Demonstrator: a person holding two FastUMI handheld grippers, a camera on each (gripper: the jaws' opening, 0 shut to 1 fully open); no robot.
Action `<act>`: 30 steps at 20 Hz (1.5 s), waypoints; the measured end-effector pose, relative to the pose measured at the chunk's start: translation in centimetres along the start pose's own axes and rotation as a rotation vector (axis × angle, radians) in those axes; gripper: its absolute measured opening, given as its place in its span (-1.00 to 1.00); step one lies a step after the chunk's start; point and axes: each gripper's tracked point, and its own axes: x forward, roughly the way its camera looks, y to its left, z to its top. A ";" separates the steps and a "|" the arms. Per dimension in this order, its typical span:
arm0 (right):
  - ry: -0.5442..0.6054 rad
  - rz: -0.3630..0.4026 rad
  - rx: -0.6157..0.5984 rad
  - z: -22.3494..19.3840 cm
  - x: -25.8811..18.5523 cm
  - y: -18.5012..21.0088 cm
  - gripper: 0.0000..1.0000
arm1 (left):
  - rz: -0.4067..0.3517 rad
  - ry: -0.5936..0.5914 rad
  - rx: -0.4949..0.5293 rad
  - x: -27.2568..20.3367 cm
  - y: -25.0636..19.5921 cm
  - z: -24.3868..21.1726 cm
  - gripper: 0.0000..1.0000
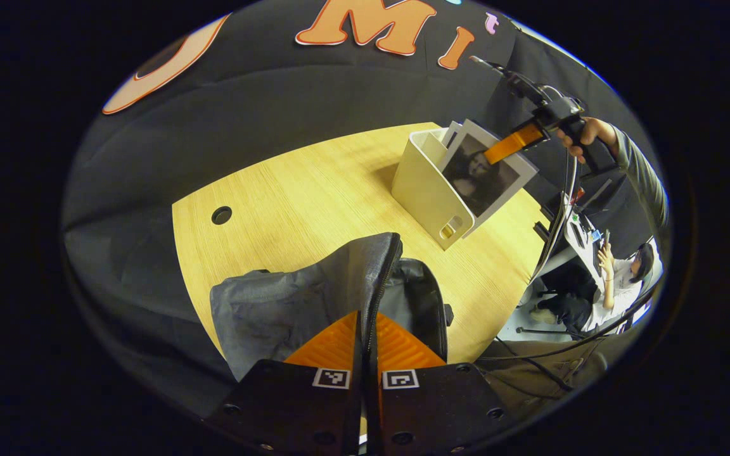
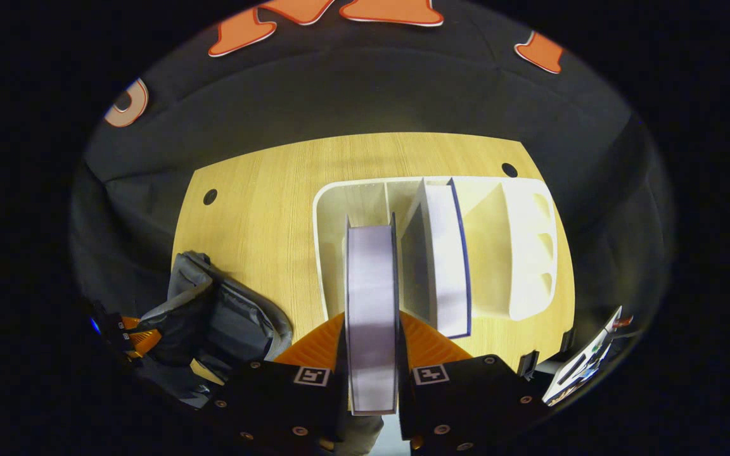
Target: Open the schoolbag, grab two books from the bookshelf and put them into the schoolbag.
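Left gripper (image 1: 365, 339): you pinch the schoolbag (image 1: 314, 297) flap, bag open at the table's (image 1: 289, 190) near edge.
Right gripper (image 2: 371, 354): you clamp the first book (image 2: 371, 297), lifting from the bookshelf (image 2: 523, 253).
Left to do: second book (image 2: 447, 253).

No words, numbers or brand names can be read on any object. The only signs are small square black-and-white coded markers: a pair (image 1: 331, 378) on the body of the left gripper (image 1: 365, 329), one behind each finger, and a like pair (image 2: 312, 375) on the right gripper (image 2: 371, 335). Their patterns are blocks, not letters. In the left gripper view the book (image 1: 482, 174) shows a cover with a dark portrait picture in a pale border; any lettering on it is too small to tell.
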 end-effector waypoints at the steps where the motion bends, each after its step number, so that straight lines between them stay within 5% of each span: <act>1: -0.013 0.016 0.011 -0.3 -1.0 -0.1 -0.35 | 0.001 0.000 0.001 0.0 0.0 0.0 -0.91; 8: -0.077 0.097 0.088 -4.0 -6.1 -1.6 -0.38 | -0.005 0.011 -0.004 0.3 -0.1 0.3 -0.91; 24: -0.080 0.260 0.289 -14.3 -7.8 -1.1 -0.41 | 0.002 0.006 -0.004 0.5 -0.6 0.4 -0.91; 30: -0.110 0.433 0.379 -15.1 -8.4 3.0 -0.43 | 0.010 -0.003 -0.011 0.7 -1.1 0.6 -0.91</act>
